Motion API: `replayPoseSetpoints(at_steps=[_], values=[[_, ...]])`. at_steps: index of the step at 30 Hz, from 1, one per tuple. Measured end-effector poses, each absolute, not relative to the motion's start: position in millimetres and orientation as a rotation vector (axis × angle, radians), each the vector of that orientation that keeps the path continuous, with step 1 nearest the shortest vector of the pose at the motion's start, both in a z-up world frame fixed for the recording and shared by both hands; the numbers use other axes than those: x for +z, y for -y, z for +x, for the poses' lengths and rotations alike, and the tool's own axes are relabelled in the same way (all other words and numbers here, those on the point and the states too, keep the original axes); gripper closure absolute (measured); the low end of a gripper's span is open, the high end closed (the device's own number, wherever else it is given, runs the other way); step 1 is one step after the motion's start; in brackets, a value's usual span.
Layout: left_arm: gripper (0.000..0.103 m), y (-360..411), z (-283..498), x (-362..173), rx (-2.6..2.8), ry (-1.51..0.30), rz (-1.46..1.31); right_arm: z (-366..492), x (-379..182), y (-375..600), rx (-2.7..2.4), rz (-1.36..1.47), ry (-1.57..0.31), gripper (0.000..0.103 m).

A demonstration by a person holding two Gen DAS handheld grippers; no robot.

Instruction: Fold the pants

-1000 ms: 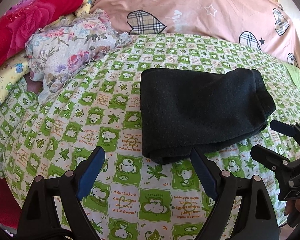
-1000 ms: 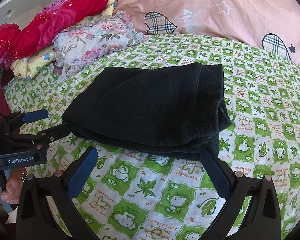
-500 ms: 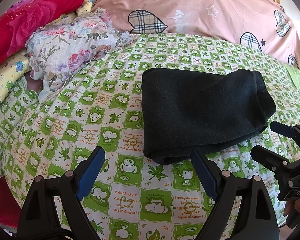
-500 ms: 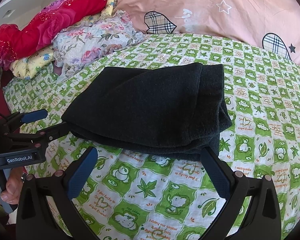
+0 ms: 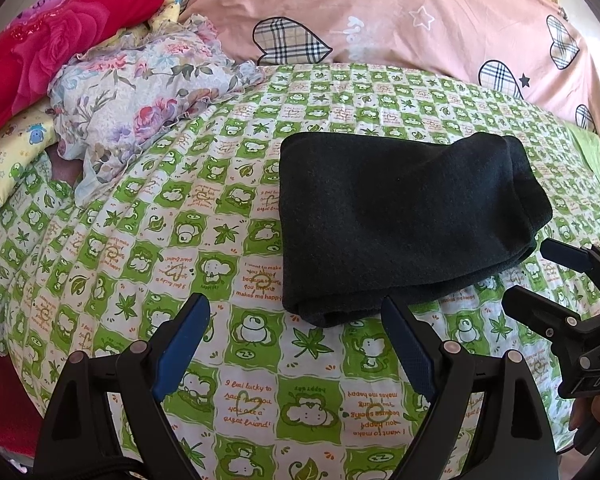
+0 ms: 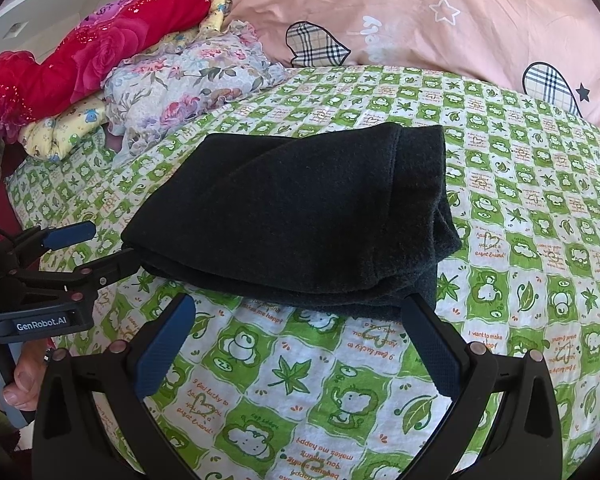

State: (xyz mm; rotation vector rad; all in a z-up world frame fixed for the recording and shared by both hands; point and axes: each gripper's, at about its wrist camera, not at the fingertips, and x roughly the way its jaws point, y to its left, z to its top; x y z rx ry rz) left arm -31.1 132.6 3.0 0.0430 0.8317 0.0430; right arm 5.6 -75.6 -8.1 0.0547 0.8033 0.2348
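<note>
Hovering spread and empty just short of the bundle, the left gripper (image 5: 296, 320) and right gripper (image 6: 298, 320) are held clear, since the dark fleece pants (image 5: 400, 216) lie folded compactly on the green-checked bed sheet (image 5: 140, 208), apparently finished.

One pair of folded black pants (image 5: 404, 220) lies on one bed (image 5: 228, 240) with a green checked sheet. Two hand-held grippers show: the left hand-held gripper (image 5: 296, 312) and the right hand-held gripper (image 6: 300, 312). Beyond the pants sit one pink quilt (image 5: 400, 16), one floral cloth (image 5: 140, 104), one red blanket (image 5: 48, 44) and one yellow cloth (image 5: 12, 152).
</note>
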Motion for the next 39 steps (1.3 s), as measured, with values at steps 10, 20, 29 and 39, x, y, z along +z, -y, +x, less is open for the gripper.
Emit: replayPoseSetpoints(at_steps=[10,20,29,39], values=[[0.015,-132.8,-32.2,4.0,0.048,-0.826,0.045,4.5,-7.8,74.9,0.236,0.058,-0.803,0.000],[0.015,-132.8,-32.6,4.5,0.044,-0.823,0.047,4.8,-7.7,75.8,0.236,0.059,-0.803,0.000],[0.015,-132.9,-33.1,6.5,0.038,-0.817,0.048,2.8,-3.9,74.8,0.234,0.060,-0.796,0.000],[0.015,-132.9,-34.4,7.7,0.038,-0.816,0.045,1.5,0.1,70.3,0.236,0.056,-0.791,0.000]])
